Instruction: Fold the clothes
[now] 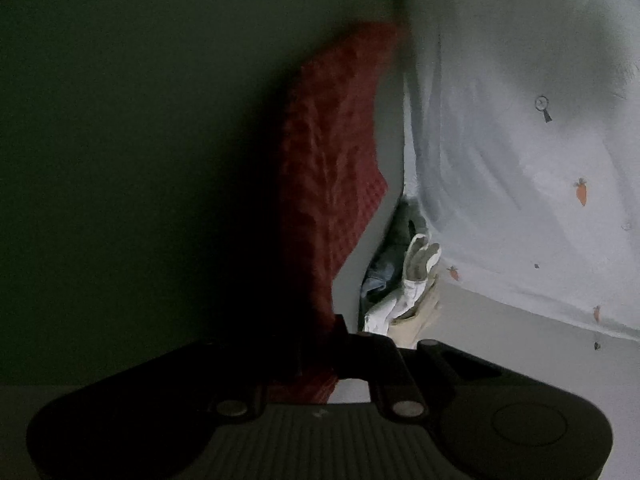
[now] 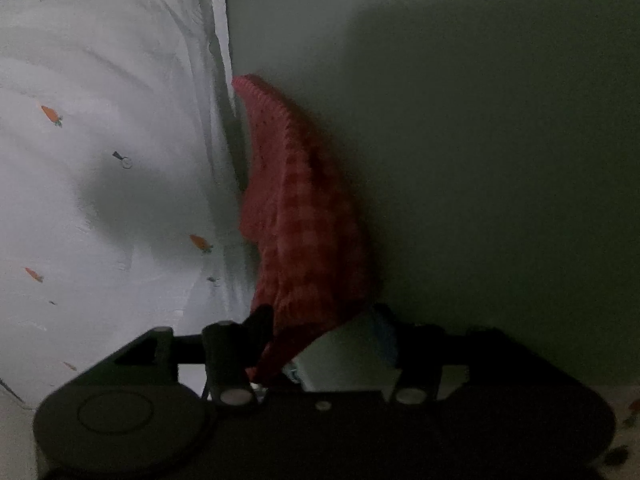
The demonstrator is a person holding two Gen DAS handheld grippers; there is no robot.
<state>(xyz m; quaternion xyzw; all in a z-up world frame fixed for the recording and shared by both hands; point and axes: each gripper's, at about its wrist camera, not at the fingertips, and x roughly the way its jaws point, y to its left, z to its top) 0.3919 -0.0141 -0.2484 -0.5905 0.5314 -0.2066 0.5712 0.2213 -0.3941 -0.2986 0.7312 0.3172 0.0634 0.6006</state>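
Red waffle-knit garment [image 1: 332, 184] runs straight up out of the left gripper [image 1: 340, 360], jaws pinched nearly shut on its lower edge, cloth hanging against the grey-green wall [image 1: 140, 140]. Right gripper [image 2: 272, 344] likewise closed down on the same red knit [image 2: 304, 216] at its bottom edge. White carrot-print sheet [image 2: 100, 200] lies just beside the garment. Only the left wrist view shows a crumpled clothes pile [image 1: 400, 280], denim and white pieces, between garment and sheet [image 1: 520, 140].
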